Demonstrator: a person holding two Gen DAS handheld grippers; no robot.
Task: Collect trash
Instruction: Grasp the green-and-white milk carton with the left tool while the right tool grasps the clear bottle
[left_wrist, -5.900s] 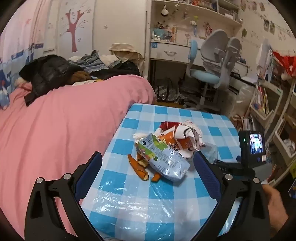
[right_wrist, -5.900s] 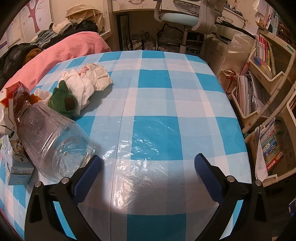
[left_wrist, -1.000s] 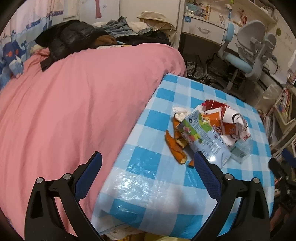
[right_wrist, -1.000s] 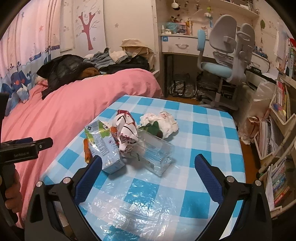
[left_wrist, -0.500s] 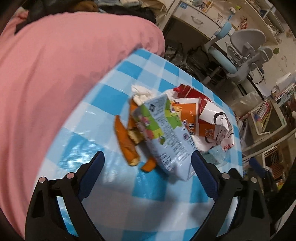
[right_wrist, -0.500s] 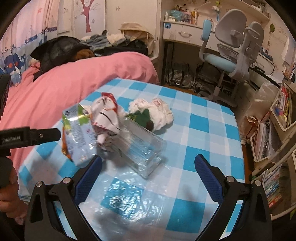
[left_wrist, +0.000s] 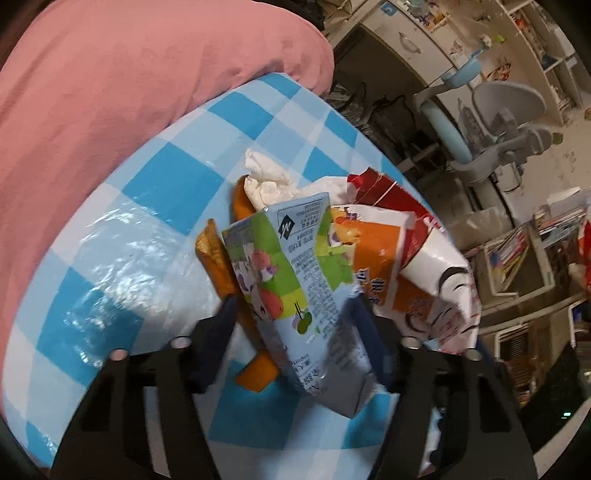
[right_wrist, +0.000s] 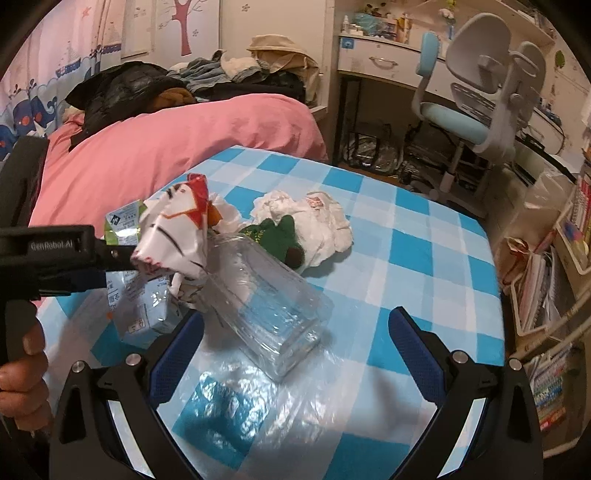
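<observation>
Two grippers are in my views over a blue-and-white checked table (right_wrist: 424, 236). Starting at my left, the left gripper (left_wrist: 291, 325) has its fingers pressed against both sides of a flattened juice carton (left_wrist: 295, 288), clamped on it, and the carton's upper end sticks up between the pads. Orange peel pieces (left_wrist: 218, 266) lie on the cloth just beside and partly behind the carton, with a crumpled white tissue (left_wrist: 266, 177) beyond them. Touching the carton's right side is a red, orange and white snack bag (left_wrist: 417, 266). From my right wrist camera that same bag leans over the neck end of a clear plastic bottle (right_wrist: 266, 295), which lies on its side near the table's middle. Behind the bottle sits a small green plush scrap (right_wrist: 277, 236) against a wad of white plastic wrapping (right_wrist: 321, 221). My right gripper (right_wrist: 295, 347) hovers with its jaws wide apart, the bottle's base between the fingers but touching neither. A pink duvet (right_wrist: 166, 147) bulges against the table's far left edge.
</observation>
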